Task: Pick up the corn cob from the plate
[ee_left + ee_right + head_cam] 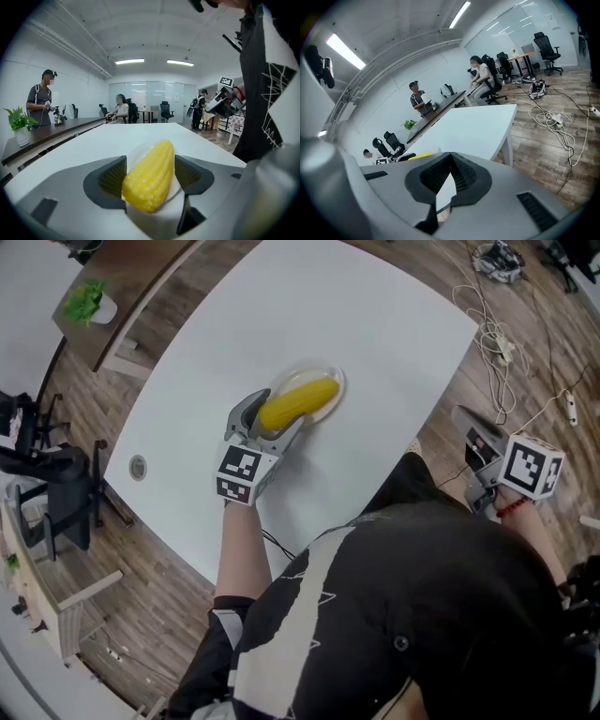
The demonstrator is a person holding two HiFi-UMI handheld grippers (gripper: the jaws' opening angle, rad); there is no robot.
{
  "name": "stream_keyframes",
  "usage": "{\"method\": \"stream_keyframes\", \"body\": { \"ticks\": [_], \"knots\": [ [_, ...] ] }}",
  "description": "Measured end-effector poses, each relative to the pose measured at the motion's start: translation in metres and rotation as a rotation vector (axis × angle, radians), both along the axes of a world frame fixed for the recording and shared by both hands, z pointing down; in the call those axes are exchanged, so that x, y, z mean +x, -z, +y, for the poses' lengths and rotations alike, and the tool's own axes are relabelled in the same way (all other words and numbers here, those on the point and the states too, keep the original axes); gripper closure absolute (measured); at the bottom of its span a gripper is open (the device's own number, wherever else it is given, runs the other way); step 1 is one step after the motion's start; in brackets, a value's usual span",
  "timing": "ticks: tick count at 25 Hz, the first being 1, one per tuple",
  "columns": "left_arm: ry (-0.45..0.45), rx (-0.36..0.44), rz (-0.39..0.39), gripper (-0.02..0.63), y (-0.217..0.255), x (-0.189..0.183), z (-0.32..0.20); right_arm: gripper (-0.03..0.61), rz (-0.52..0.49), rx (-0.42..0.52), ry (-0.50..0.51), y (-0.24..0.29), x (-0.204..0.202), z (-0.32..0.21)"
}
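The left tongs (268,426) were down at the plate (335,381), jaws spread wide on either side of the yellow corn cob (298,401). The cob lay on the small pale plate, about the middle of the white table (366,315) and a little toward the edge where the person stood. Its blunt end sat between the jaws and its tapered end pointed away toward the far edge. In the left gripper view there was a clear gap between the right-hand pad (190,173) and the kernels. The left-hand pad (112,176) was right beside the cob, possibly brushing it, but that was hard to tell. No squeeze showed on the corn, and it rested on the plate. The marker cube (242,472) sat just behind the jaws, with the person's bare forearm (239,549) running back over the near edge.

The right tongs (449,161) were out of the action: jaws closed tip to tip with nothing between them. They were held off the table, past its right-hand edge and over the wooden floor (525,362). Their own marker cube (531,467) faced up beside the person's dark top. Loose white cables (492,334) trailed across the floor beyond that edge. A round grommet (138,466) sat near the table's left corner.
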State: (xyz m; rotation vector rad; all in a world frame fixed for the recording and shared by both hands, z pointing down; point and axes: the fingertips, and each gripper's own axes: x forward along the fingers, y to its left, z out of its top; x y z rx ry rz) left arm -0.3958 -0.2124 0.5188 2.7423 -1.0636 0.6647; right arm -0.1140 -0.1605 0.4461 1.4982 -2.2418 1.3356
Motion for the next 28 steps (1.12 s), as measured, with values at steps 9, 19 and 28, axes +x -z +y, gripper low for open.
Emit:
{"method": "stream_keyframes", "body": {
  "ticks": [9,19,28],
  "knots": [
    [-0.049,0.049,-0.196,0.348,-0.008,0.003,0.016,0.564,-0.11,0.005,0.076,0.006,-0.023,-0.016],
    [0.093,-0.103,-0.264,0.354,-0.006,0.022,0.027,0.563,-0.138,-0.02,0.232,0.005,-0.017,-0.051],
    [0.42,-0.313,-0.075,0.354,0.001,0.027,0.025,0.563,-0.156,-0.03,0.426,0.011,-0.013,-0.108]
  ]
}}
